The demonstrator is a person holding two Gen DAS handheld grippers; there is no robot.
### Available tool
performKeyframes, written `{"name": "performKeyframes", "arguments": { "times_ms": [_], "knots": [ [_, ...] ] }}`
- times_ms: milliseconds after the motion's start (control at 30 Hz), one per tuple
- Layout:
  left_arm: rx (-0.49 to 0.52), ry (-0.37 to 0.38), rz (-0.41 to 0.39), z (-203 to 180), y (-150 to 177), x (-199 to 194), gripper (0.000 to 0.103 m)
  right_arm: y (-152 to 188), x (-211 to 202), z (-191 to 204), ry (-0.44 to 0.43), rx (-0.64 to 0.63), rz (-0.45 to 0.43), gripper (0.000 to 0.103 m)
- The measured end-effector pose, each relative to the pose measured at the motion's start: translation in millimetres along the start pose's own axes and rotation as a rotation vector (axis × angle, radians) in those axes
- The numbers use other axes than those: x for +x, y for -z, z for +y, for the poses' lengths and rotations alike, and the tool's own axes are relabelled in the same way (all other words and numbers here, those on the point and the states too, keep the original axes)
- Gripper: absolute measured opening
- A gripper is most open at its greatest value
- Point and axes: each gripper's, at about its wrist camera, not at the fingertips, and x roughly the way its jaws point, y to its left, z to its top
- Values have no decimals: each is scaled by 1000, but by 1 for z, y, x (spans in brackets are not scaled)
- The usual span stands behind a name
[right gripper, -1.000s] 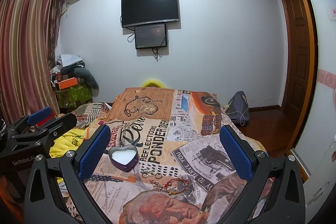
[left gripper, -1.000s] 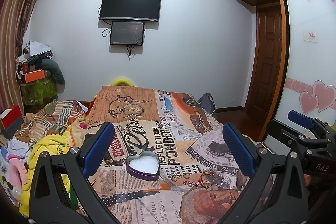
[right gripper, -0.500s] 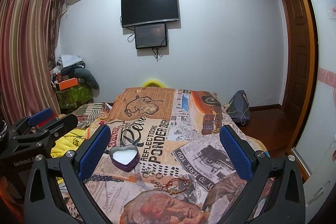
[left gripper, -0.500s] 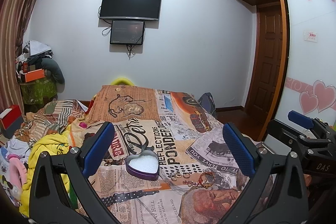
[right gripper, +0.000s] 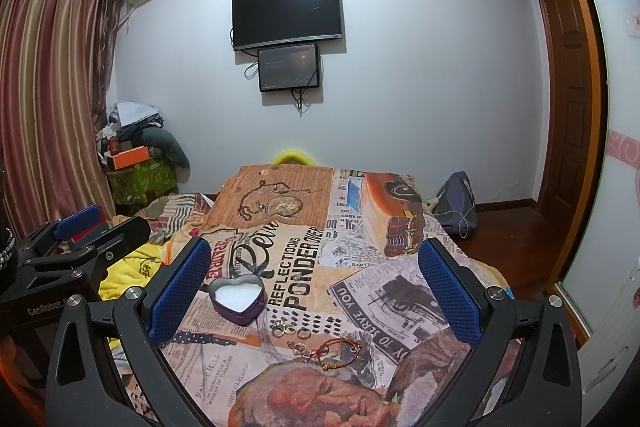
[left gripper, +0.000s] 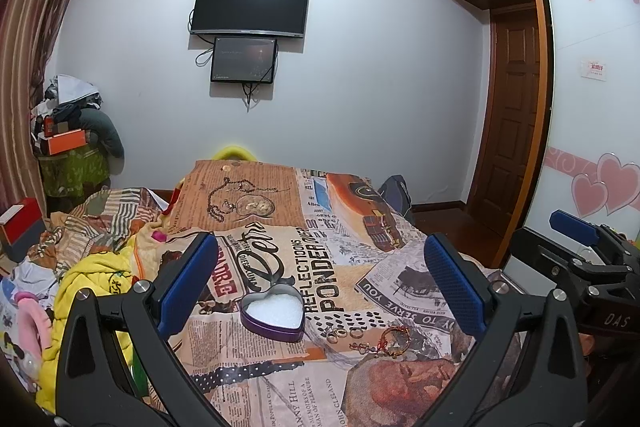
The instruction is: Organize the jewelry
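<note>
Newsprint-patterned cloth covers the bed (left gripper: pixel 256 375), a flat spread that keeps the small pieces easy to see and reach. On it sits the heart-shaped tin (left gripper: pixel 273 311), lid off and white padding up, apparently ready to receive the jewelry lying just beside it: a red cord bracelet (right gripper: pixel 334 347) and 3 or so rings (right gripper: pixel 289 329), none yet inside. Both the left gripper (left gripper: pixel 320 283) and the right gripper (right gripper: pixel 314 285) hover above, jaws spread wide and holding nothing.

I see a purple heart tin (left gripper: pixel 272 311) with white lining, red-gold bracelet (right gripper: pixel 334 349), newsprint-patterned bedspread (left gripper: pixel 280 255), blue gripper pads (right gripper: pixel 180 287).
</note>
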Motion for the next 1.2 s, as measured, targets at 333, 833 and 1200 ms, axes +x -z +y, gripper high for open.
{"name": "performKeyframes", "arguments": {
  "times_ms": [333,833,1200],
  "knots": [
    [-2,0,3,0,1,1,103,1,0,2,-1,0,0,103],
    [-5,-3,28,6,-1,12,103,4,13,-1,-3,-1,26,103],
    [-27,-38,169,25,25,65,103,32,63,-26,66,-13,179,103]
  ]
}}
